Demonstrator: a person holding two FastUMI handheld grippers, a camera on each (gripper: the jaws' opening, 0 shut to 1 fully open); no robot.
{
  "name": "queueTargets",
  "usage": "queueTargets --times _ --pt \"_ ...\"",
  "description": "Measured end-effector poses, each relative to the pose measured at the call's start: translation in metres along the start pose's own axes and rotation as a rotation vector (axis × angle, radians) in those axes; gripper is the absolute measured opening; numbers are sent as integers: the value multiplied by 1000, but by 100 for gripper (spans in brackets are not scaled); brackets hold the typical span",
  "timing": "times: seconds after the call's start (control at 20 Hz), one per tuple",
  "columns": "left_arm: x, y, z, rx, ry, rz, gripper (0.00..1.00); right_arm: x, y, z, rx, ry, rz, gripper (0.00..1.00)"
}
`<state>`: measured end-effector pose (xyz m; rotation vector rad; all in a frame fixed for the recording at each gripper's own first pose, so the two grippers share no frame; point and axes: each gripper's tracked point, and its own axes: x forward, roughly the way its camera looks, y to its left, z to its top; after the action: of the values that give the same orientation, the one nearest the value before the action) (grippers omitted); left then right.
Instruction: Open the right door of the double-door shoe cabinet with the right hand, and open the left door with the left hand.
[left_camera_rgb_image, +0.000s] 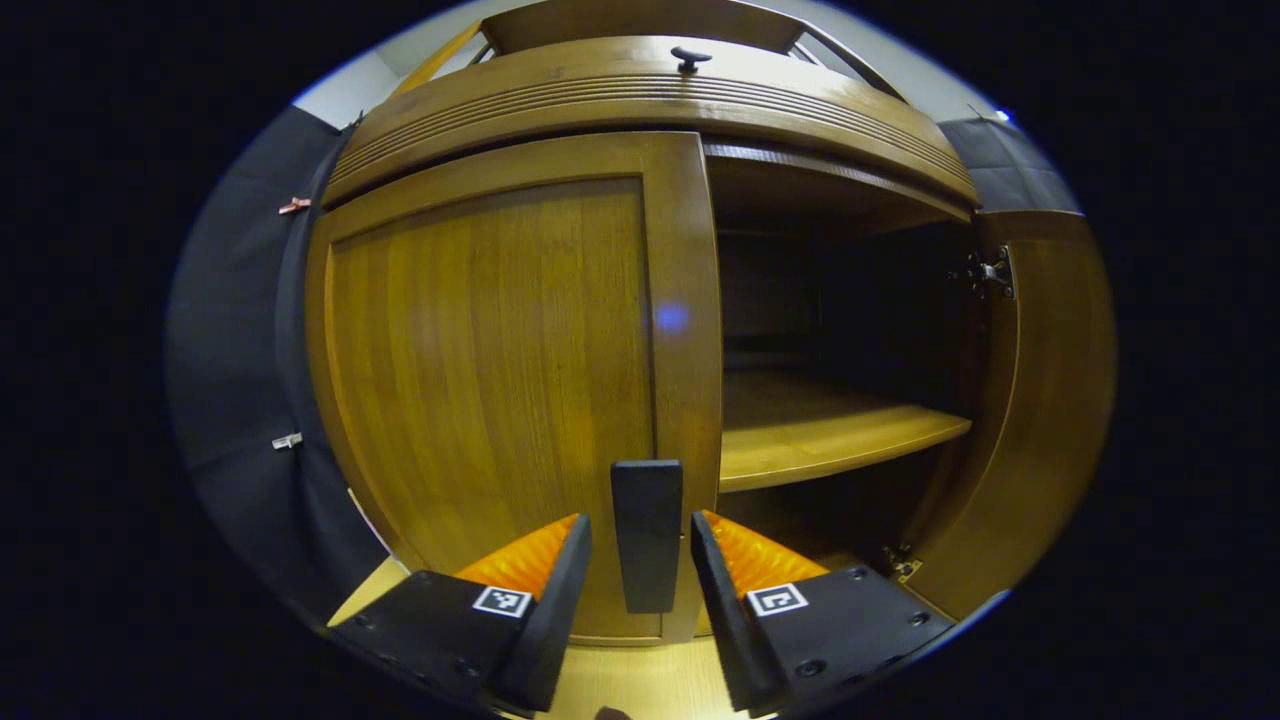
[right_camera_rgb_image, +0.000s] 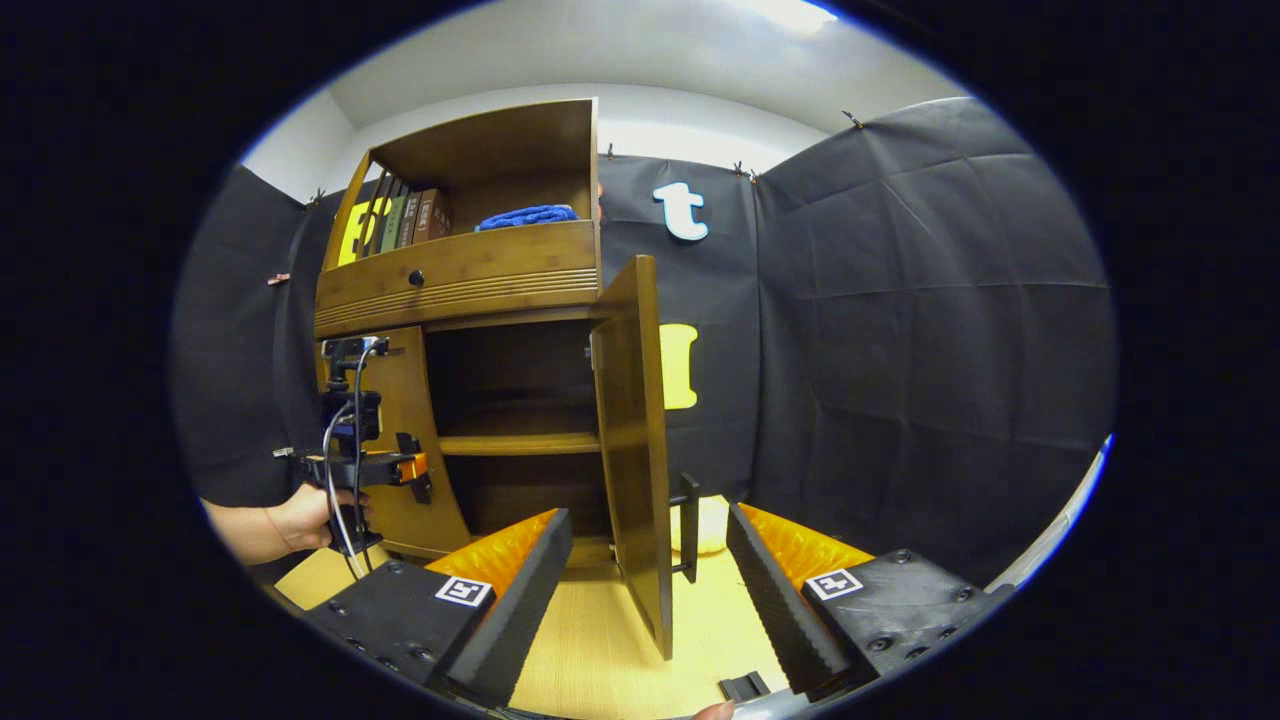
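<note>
Cabinet (right_camera_rgb_image: 470, 280) first: the double-door shoe cabinet stands against the booth wall, with books (right_camera_rgb_image: 400, 220) and a blue cloth (right_camera_rgb_image: 527, 215) in the open top compartment and a drawer knob (left_camera_rgb_image: 690, 58) below that. Its right door (right_camera_rgb_image: 635, 440) is swung well out on its hinges, showing a bare shelf (left_camera_rgb_image: 830, 430) inside, so that half of the task looks done. The left door (left_camera_rgb_image: 490, 380) lies shut and flush, which is the part left to do.

The left claw (left_camera_rgb_image: 640, 570) has its fingers apart on either side of the left door's handle (left_camera_rgb_image: 647, 535), not yet pressing on it; closing and pulling outward seems the next need. The right claw (right_camera_rgb_image: 650, 580) is also spread, holding nothing, with the right door's edge and handle (right_camera_rgb_image: 688, 525) standing between its fingers, a little beyond them.

The cabinet's lower compartment is dark and hard to read, and in the right gripper view the person's hand (right_camera_rgb_image: 300, 520) partly covers the left door.
</note>
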<state>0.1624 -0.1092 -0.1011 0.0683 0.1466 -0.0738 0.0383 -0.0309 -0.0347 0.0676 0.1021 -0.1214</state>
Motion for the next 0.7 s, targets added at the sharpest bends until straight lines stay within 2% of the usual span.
queueTargets --times 0.2,0.45,0.7 --pt "1 -5 0 -10 -15 -13 36 -6 12 -2 -24 10 16 98" --pt "-15 -2 -4 -21 4 -24 31 -3 28 10 -34 -14 53 98" --pt "-64 10 -13 -31 9 -31 31 8 46 14 -33 -29 97 98"
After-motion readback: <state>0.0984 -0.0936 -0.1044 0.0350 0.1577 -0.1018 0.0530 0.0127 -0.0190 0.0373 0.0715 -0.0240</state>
